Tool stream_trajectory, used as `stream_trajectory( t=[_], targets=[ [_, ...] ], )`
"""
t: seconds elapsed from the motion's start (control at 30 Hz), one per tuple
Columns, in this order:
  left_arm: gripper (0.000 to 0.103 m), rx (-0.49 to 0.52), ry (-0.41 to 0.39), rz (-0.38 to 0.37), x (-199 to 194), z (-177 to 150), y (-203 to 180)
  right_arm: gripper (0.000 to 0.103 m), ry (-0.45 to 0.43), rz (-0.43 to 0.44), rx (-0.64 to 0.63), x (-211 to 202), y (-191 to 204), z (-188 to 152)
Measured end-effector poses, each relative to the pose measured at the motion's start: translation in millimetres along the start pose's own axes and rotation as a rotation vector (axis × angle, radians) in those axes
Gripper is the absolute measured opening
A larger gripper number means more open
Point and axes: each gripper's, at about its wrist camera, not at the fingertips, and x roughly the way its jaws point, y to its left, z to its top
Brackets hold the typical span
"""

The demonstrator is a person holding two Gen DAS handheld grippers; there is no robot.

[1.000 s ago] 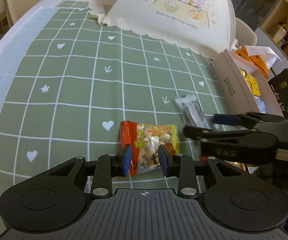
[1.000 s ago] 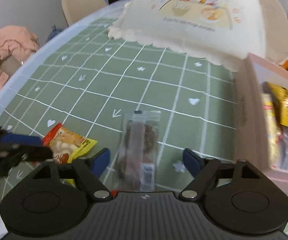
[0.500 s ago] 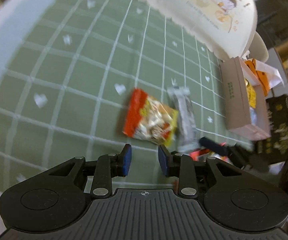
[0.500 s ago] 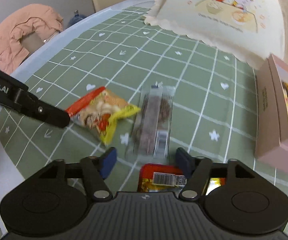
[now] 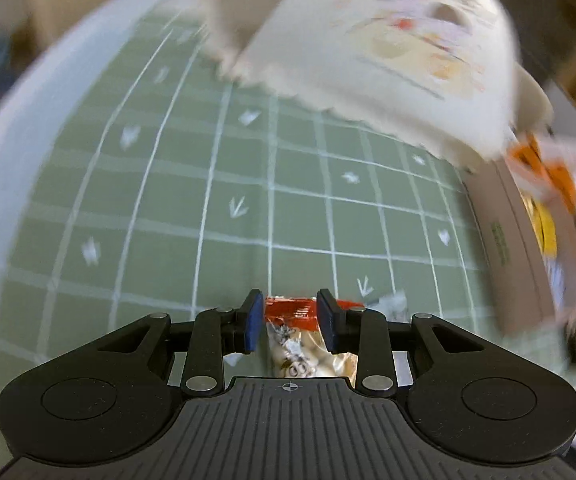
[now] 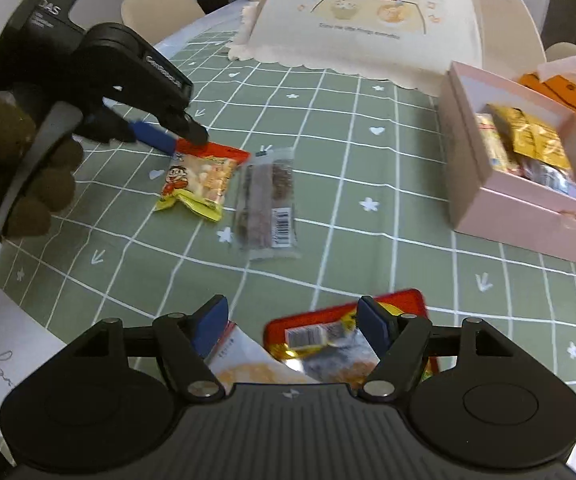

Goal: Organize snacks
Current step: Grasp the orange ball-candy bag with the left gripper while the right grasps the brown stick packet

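A red and yellow snack bag lies on the green checked cloth. My left gripper is open, with its fingers on either side of the bag's red top edge; in the right wrist view it comes in from the left. A clear packet with a dark bar lies just right of the bag. My right gripper is open and empty, above a red and gold packet and a white packet near the front edge. A pink box at the right holds several snacks.
A large cream food cover with cartoon children stands at the back of the table. An orange and white bag sits behind the pink box. White paper with handwriting lies at the front left. Chairs stand beyond the table.
My left gripper has moved down and forward, so the snack bag's top edge now lies between its fingers. My right gripper has pulled back, so more packets show under it.
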Motion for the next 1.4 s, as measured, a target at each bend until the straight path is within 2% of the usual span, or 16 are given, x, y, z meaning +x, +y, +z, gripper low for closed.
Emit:
stream_trajectory(
  t=[0.1,0.17,0.27,0.37,0.5,0.57,0.6,0.63,0.73,0.8,0.9,1.0,1.1,1.27,1.33,1.4],
  targets=[
    [0.035,0.218,0.035,0.08,-14.2,-23.5,-14.9,0.072,-0.037,-0.04,0.025,-11.5,-10.5,-0.5],
    [0.035,0.285,0.075,0.092,-18.9,-42.7,-15.6,0.074,-0.05,-0.048,0.039,-11.3,-18.4,0.9],
    [0.037,0.27,0.154,0.035,-18.1,-61.6,-10.5,0.074,-0.044,-0.044,0.058,-0.9,-26.8,10.0],
    [0.038,0.335,0.136,0.04,-20.0,-70.0,-16.1,0.074,-0.041,0.039,-0.001,14.5,-16.4,25.8],
    [0.039,0.344,0.139,0.017,-20.6,-70.0,-13.4,0.072,-0.051,0.044,-0.084,42.1,4.0,46.3],
    [0.039,0.336,0.139,0.006,-23.0,-70.6,-11.2,0.058,-0.031,0.059,-0.09,55.3,10.2,56.3],
    [0.039,0.33,0.139,0.003,-22.9,-69.9,-10.3,0.044,-0.01,0.079,-0.089,61.9,11.6,61.2],
    [0.04,0.327,0.14,0.002,-22.5,-69.3,-9.4,0.039,0.002,0.095,-0.082,63.9,12.7,63.9],
    [0.055,0.328,0.147,-0.015,-18.7,-70.2,-15.0,0.039,-0.001,0.055,-0.068,62.5,8.2,62.2],
    [0.077,0.349,0.157,-0.024,-16.2,-72.4,-23.4,0.039,0.002,0.043,-0.011,58.3,-7.8,55.0],
    [0.1,0.351,0.176,-0.053,-8.1,-74.2,-33.7,0.04,0.005,0.022,0.059,53.6,-31.1,46.9],
    [0.099,0.239,0.135,-0.063,-4.7,-68.0,-32.3,0.043,0.001,-0.02,0.079,49.3,-46.0,39.4],
    [0.099,0.098,0.095,-0.045,0.7,-51.7,-24.0,0.059,-0.005,-0.044,0.109,48.8,-53.7,34.5],
    [0.098,0.149,0.056,0.044,19.0,-31.7,-35.7,0.083,-0.002,-0.089,0.094,49.7,-49.6,26.4],
    [0.092,0.177,0.047,0.051,21.5,-28.6,-40.5,0.09,-0.002,-0.086,0.104,51.6,-51.7,25.0],
    [0.063,0.196,0.03,0.057,17.4,-28.6,-42.1,0.093,-0.004,-0.087,0.107,52.3,-52.6,24.4]
  ],
)
